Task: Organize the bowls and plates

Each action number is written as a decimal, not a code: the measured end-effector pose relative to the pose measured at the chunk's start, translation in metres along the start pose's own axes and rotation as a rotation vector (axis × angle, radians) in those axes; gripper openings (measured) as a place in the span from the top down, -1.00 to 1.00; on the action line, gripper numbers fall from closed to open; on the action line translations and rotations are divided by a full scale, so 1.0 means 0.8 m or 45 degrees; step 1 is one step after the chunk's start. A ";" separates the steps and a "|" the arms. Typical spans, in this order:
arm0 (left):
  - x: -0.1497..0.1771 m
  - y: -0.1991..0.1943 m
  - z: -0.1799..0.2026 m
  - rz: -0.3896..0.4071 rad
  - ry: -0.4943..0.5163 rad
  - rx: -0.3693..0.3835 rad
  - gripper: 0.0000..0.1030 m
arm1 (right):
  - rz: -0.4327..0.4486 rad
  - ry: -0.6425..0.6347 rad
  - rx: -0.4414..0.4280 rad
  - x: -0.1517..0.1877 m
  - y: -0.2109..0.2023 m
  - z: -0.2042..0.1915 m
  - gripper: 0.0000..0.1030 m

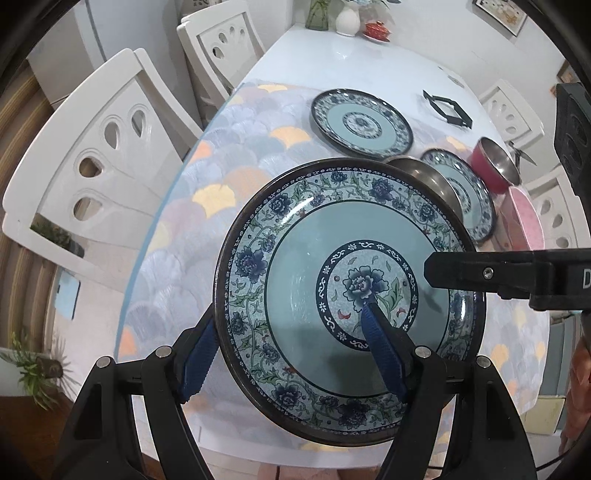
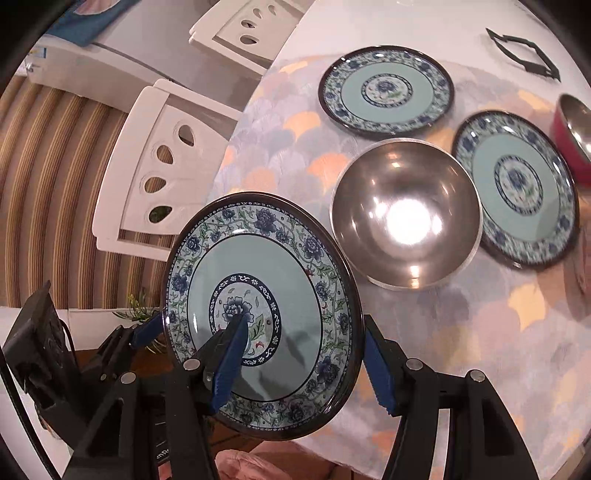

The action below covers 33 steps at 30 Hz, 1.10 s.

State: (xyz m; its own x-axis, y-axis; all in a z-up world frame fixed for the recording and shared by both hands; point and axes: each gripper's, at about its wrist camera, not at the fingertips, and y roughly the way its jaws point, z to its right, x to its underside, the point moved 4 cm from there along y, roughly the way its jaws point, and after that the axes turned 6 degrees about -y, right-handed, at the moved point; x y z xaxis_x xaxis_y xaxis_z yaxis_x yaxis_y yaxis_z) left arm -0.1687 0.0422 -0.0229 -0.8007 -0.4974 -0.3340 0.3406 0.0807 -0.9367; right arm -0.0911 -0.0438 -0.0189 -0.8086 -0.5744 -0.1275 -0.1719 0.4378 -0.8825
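Observation:
A blue floral plate (image 1: 347, 295) (image 2: 258, 314) is held tilted above the table's near edge. My left gripper (image 1: 291, 332) is shut on its left rim, one finger behind and one on its face. My right gripper (image 2: 306, 354) is shut on its right rim; its finger (image 1: 480, 273) crosses the left wrist view. Two more floral plates lie flat: one at the back (image 2: 386, 90) (image 1: 362, 122), one at the right (image 2: 515, 188) (image 1: 461, 192). A steel bowl (image 2: 406, 214) (image 1: 424, 173) stands between them.
A red bowl with a steel inside (image 2: 572, 129) (image 1: 495, 162) sits at the right, a pink dish (image 1: 524, 218) beside it. A black trivet (image 2: 524, 53) lies at the back. White chairs (image 2: 155, 177) stand left of the table; vases (image 1: 347, 18) stand at the far end.

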 end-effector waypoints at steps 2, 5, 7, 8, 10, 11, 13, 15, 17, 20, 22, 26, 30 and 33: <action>0.009 0.000 0.007 -0.010 0.016 0.013 -0.42 | -0.001 0.009 0.010 0.011 -0.001 0.004 -0.17; 0.024 0.005 0.015 -0.039 0.027 0.035 -0.42 | 0.002 0.029 0.003 0.026 -0.002 0.015 -0.17; 0.032 0.010 0.019 -0.060 0.031 0.046 -0.42 | 0.001 0.055 -0.007 0.036 -0.001 0.024 -0.17; 0.036 0.012 0.022 -0.071 0.031 0.051 -0.42 | 0.003 0.054 -0.018 0.039 0.000 0.027 -0.17; 0.045 0.018 0.028 -0.094 0.036 0.063 -0.42 | -0.005 0.075 -0.011 0.049 0.002 0.037 -0.17; 0.050 0.022 0.031 -0.107 0.041 0.067 -0.42 | -0.008 0.082 -0.007 0.053 0.002 0.041 -0.17; 0.055 0.026 0.036 -0.120 0.051 0.068 -0.42 | -0.018 0.102 0.000 0.060 0.005 0.048 -0.17; 0.061 0.031 0.041 -0.137 0.063 0.068 -0.42 | -0.020 0.124 -0.005 0.067 0.007 0.057 -0.17; 0.066 0.036 0.047 -0.150 0.078 0.071 -0.42 | -0.022 0.140 -0.007 0.070 0.011 0.063 -0.17; 0.073 0.044 0.053 -0.175 0.096 0.072 -0.42 | -0.036 0.162 0.001 0.079 0.017 0.075 -0.17; 0.078 0.051 0.056 -0.193 0.104 0.068 -0.42 | -0.041 0.184 -0.005 0.084 0.023 0.083 -0.17; 0.084 0.063 0.060 -0.225 0.124 0.063 -0.42 | -0.063 0.214 0.005 0.089 0.036 0.092 -0.17; 0.091 0.078 0.062 -0.263 0.141 0.045 -0.42 | -0.097 0.223 0.036 0.092 0.054 0.095 -0.17; 0.093 0.084 0.062 -0.283 0.141 0.039 -0.42 | -0.121 0.224 0.053 0.093 0.066 0.095 -0.17</action>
State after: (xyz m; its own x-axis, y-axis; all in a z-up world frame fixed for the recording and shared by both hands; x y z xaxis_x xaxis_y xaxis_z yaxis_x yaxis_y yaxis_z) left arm -0.1811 -0.0325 -0.1057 -0.9061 -0.4021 -0.1313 0.1638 -0.0473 -0.9854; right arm -0.1173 -0.1157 -0.1093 -0.8763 -0.4805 0.0348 -0.2315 0.3568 -0.9050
